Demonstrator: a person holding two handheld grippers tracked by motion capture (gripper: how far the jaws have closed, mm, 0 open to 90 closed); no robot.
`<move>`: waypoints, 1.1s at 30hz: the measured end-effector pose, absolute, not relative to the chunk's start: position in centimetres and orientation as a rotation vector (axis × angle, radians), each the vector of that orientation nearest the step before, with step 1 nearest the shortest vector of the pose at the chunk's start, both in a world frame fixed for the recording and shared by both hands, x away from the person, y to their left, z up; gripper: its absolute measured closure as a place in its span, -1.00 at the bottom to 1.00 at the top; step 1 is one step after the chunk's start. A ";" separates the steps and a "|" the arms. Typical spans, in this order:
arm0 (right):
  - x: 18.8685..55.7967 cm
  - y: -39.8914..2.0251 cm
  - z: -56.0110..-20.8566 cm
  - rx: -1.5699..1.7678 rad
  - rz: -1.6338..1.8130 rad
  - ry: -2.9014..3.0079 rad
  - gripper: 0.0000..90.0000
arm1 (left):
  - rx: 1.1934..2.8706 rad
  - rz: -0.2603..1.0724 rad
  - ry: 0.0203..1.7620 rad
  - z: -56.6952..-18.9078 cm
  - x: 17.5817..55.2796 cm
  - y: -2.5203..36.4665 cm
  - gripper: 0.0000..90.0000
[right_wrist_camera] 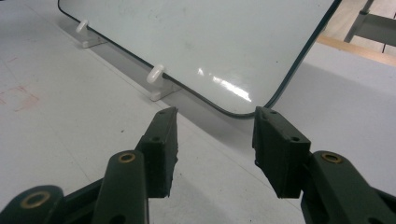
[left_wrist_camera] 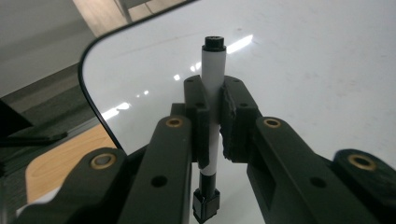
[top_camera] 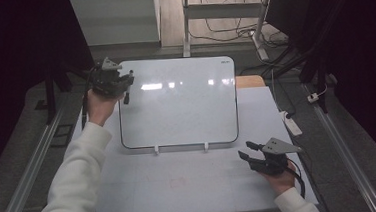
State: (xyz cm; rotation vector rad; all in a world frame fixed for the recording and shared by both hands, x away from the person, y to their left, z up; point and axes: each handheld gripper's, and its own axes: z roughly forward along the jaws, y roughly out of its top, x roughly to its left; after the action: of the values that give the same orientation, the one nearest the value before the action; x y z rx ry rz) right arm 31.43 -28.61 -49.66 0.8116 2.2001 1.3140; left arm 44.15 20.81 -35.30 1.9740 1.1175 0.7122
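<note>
A whiteboard (top_camera: 178, 104) leans on two small white stands on the table. In the high view my left gripper (top_camera: 126, 90) hovers at the board's upper left corner, shut on a white marker with black ends (top_camera: 126, 96). In the left gripper view the marker (left_wrist_camera: 213, 74) stands upright between the pads, over the whiteboard's surface (left_wrist_camera: 303, 56) near its rounded corner. My right gripper (top_camera: 245, 150) rests low at the table's front right, open and holding nothing. Through the right gripper view (right_wrist_camera: 215, 142) the board's lower corner (right_wrist_camera: 243, 114) and a white stand (right_wrist_camera: 158, 81) lie just ahead.
The pale table (top_camera: 181, 181) shows faint red marks near its front middle. A white power strip (top_camera: 292, 123) lies off the table's right edge. Metal rails run along both sides, and a desk frame with cables stands beyond the board.
</note>
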 end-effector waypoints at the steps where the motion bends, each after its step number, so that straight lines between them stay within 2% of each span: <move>1: 31.5 -28.6 -49.7 0.813 1.314 2.202 0.12 | 1.975 0.718 1.128 -35.1 44.5 20.8 0.80; 17: 31.7 -28.8 -49.8 0.828 1.306 2.203 0.12 | 1.995 0.774 1.134 -36.1 48.4 19.4 0.78; 33: 31.8 -28.8 -50.0 0.827 1.300 2.212 0.11 | 2.024 0.799 1.098 -37.0 49.2 18.3 0.72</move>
State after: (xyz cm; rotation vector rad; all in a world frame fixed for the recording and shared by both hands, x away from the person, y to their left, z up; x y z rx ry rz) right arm 31.82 -28.79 -50.02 0.8271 2.2121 1.3004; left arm 49.21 18.32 -37.01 2.0243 1.0981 0.7990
